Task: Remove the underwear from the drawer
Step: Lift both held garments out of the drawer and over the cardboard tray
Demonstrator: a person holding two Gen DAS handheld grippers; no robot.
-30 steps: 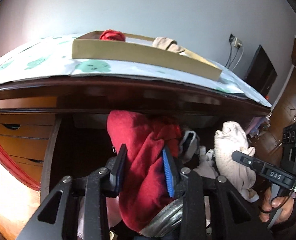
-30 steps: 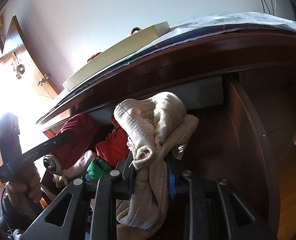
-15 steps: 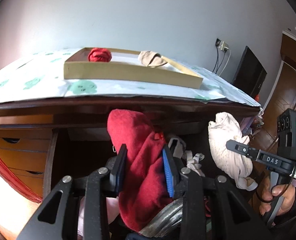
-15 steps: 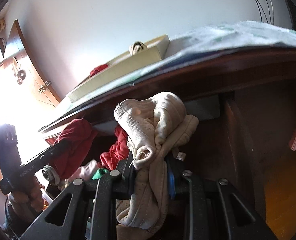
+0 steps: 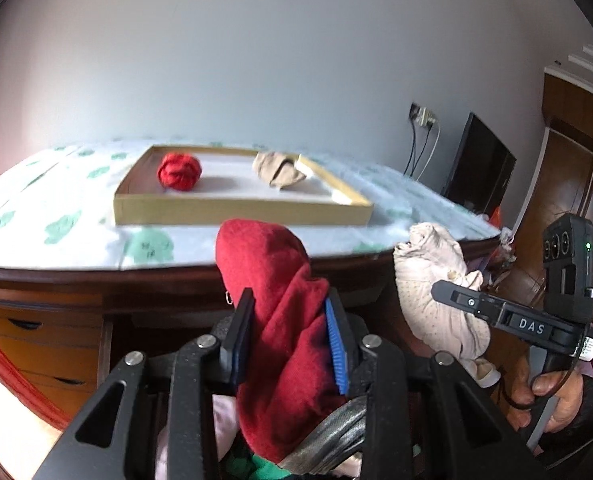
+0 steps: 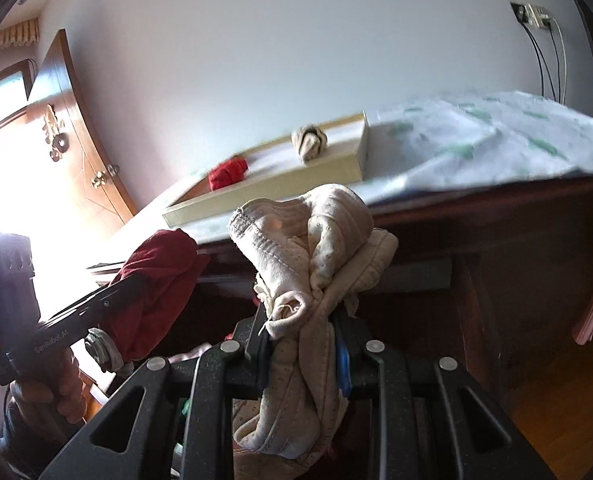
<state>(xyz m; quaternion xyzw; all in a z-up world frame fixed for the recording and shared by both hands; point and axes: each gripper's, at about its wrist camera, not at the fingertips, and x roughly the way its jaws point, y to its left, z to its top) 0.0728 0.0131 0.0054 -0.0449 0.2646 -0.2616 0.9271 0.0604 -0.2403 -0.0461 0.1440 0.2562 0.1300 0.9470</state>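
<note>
My left gripper (image 5: pixel 288 328) is shut on dark red underwear (image 5: pixel 280 320), which bulges up between the pads and hangs below them. My right gripper (image 6: pixel 302 340) is shut on cream dotted underwear (image 6: pixel 316 248); the same bundle shows at the right of the left wrist view (image 5: pixel 436 292). Both pieces are held up at about the level of the dresser top (image 5: pixel 56 216). On that top lies a shallow cardboard tray (image 5: pixel 236 214) holding a red balled piece (image 5: pixel 179 171) and a beige balled piece (image 5: pixel 278 170). The open drawer is mostly hidden under the grippers.
The dresser's dark wood edge (image 5: pixel 96 280) runs across in front of both grippers. Closed orange-brown drawers (image 5: pixel 36 340) sit at the left. A dark screen (image 5: pixel 480 160) and wall cables (image 5: pixel 420 144) stand at the right. A hand (image 5: pixel 548 396) holds the right gripper's handle.
Both grippers have risen with their underwear, from inside the drawer opening to the level of the dresser top. The tray's inside and its two balled pieces have come into view.
</note>
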